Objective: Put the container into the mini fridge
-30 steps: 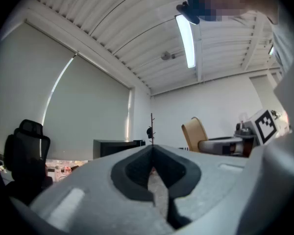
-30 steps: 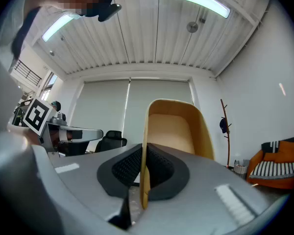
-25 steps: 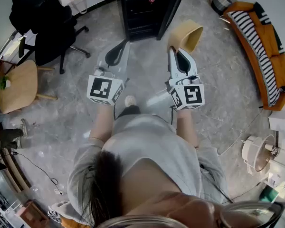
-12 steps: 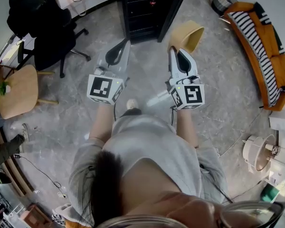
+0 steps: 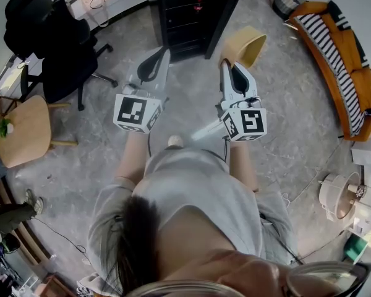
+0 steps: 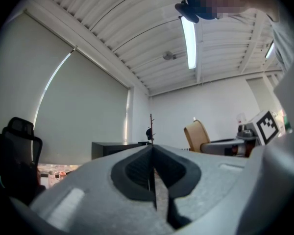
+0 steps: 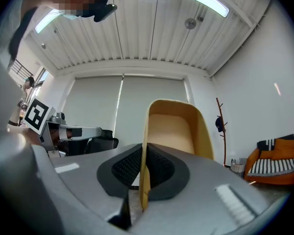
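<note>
The right claw [image 7: 143, 180] is clamped on one wall of the tan container [image 5: 244, 45], which is held in the air just short of the mini fridge [image 5: 182, 17]. The left claw [image 5: 154, 64] is pressed together on nothing. The carry is judged nearly done. Next, the container must be steered forward and left into the fridge's open front, clear of its door [image 5: 226, 8]. Bare floor [image 5: 191, 73] is seen before the fridge. An office chair [image 5: 49, 36] stands to its left, and a sofa [image 5: 343, 60] well to its right.
</note>
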### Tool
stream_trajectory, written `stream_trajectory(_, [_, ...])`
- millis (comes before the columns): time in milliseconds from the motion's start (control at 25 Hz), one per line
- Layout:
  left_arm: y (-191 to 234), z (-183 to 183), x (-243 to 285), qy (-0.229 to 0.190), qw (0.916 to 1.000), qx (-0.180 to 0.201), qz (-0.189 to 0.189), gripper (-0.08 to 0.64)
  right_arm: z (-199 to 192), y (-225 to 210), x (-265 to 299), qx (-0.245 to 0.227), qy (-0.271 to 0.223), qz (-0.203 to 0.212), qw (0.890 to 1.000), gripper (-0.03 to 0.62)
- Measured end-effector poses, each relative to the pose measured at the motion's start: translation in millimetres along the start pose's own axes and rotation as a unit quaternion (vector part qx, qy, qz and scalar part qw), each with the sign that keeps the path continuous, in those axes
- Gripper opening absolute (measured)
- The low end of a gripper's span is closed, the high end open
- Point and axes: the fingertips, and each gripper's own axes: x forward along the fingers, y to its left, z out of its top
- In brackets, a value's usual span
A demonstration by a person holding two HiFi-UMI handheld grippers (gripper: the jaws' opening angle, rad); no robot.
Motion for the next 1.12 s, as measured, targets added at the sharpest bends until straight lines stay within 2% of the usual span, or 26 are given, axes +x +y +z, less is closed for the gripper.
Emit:
stream_trajectory(280, [25, -8, 14, 0.000, 1.0000, -0.008, -0.006, 0.002, -6, 1, 22, 0.003, 0.002, -0.006, 1.000, 0.011])
stream_trajectory(560, [32, -20, 37, 0.009, 0.9998, -0.014, -0.012, 0.002, -13, -19, 40, 0.001, 0.003, -0.005, 1.000, 0.011])
stream_trajectory(1120, [73, -29, 125, -0.004, 0.9993, -0.009, 0.036, 0.002, -17, -87, 125, 0.006, 0.003, 0.031, 1.000, 0.011])
